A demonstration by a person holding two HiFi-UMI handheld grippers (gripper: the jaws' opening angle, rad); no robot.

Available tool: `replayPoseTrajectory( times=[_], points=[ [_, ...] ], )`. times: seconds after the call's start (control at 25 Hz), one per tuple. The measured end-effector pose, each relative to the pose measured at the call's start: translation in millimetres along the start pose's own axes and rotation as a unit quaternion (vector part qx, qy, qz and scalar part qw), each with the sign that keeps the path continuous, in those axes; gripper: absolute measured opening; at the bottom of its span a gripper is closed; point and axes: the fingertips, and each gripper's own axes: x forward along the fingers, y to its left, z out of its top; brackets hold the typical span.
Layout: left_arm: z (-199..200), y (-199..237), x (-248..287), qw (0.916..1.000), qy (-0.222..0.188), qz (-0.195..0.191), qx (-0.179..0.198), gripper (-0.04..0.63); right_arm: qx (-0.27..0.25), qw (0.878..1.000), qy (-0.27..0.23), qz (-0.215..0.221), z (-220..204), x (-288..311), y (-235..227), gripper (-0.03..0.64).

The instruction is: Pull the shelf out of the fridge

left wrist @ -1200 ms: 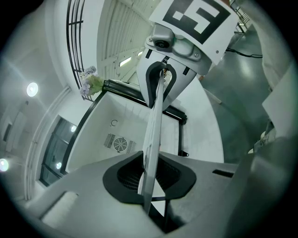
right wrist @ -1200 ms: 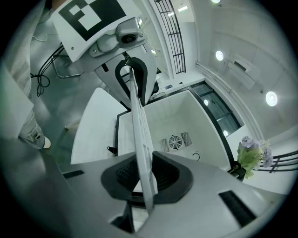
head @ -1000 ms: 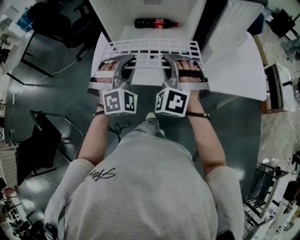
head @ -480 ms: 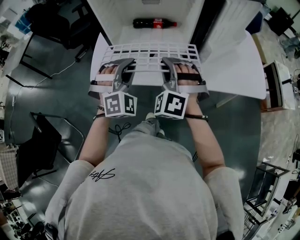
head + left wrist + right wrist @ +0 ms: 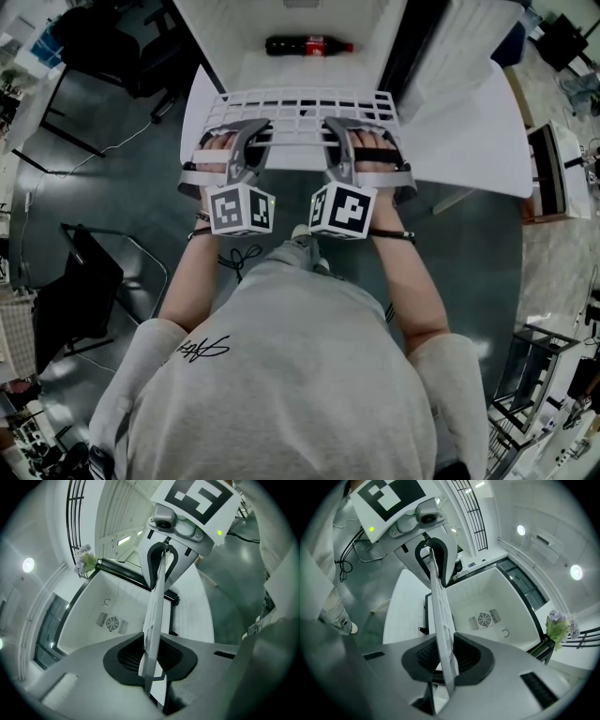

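Fingers of your left gripper [image 5: 151, 658] are clamped on the near edge of the shelf [image 5: 300, 101]. Those of your right gripper [image 5: 444, 660] pinch the same edge further to the right. In each gripper view the thin white grid stands edge-on between the dark pads, pressed from both sides, and the other gripper shows at the far end of that edge.

From the head view you hold the two grippers side by side and close together, both pointing away from you toward the open fridge [image 5: 234, 23]. The shelf is a white grid lying flat. Its near edge sits in your fingers and its far edge lies at the mouth of the white fridge cavity.

A cola bottle [image 5: 307, 45] lies on its side inside the fridge, beyond the shelf's far edge and apart from it. The fridge door [image 5: 469, 122] stands open on your right. A round fan vent [image 5: 484, 618] shows on the fridge's inner wall in both gripper views.
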Motion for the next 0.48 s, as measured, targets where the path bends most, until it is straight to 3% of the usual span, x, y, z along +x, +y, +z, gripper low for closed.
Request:
replayPoseTrajectory(
  times=[0.48],
  points=[
    [0.8, 1.1, -0.2, 1.0, -0.001, 0.002, -0.005, 0.054, -0.004, 1.0, 0.002, 0.005, -0.2, -0.6, -0.1, 0.057]
  ],
)
